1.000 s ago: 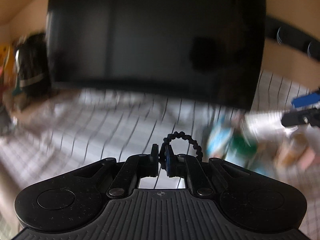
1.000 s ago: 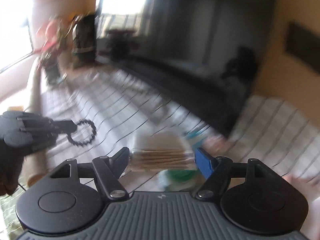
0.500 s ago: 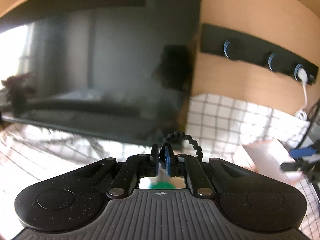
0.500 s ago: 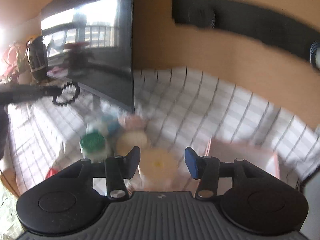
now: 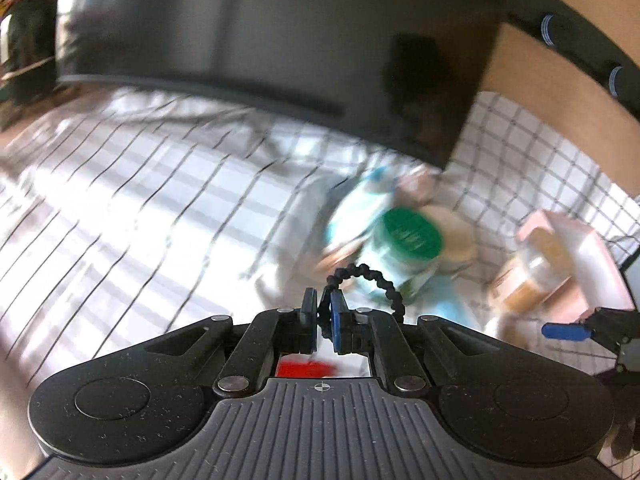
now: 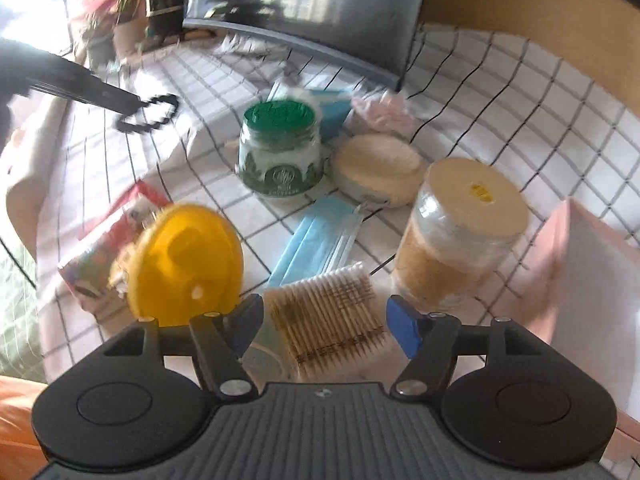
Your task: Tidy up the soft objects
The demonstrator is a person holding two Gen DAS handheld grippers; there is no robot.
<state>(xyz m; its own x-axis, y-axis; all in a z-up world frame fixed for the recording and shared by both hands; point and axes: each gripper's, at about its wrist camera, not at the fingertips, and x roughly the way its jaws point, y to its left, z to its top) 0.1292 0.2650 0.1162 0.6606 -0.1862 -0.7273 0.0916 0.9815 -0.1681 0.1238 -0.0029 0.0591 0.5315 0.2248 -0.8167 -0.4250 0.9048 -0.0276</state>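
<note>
My left gripper is shut on a black beaded hair tie and holds it above the checked tablecloth. The same tie shows at the left of the right wrist view, hanging from the left gripper's fingers. My right gripper is open and empty, just above a pack of cotton swabs. Blue face masks lie beyond the swabs. A round cream pad and a crumpled pink item lie further back.
A green-lidded jar, a cream-lidded jar, a yellow lid and a red packet crowd the cloth. A pink box stands at the right. A dark monitor stands behind.
Both views have swung down from the wall and monitor towards the clutter on the cloth. The left gripper still holds the hair tie. The right gripper now hovers over the cotton swabs.
</note>
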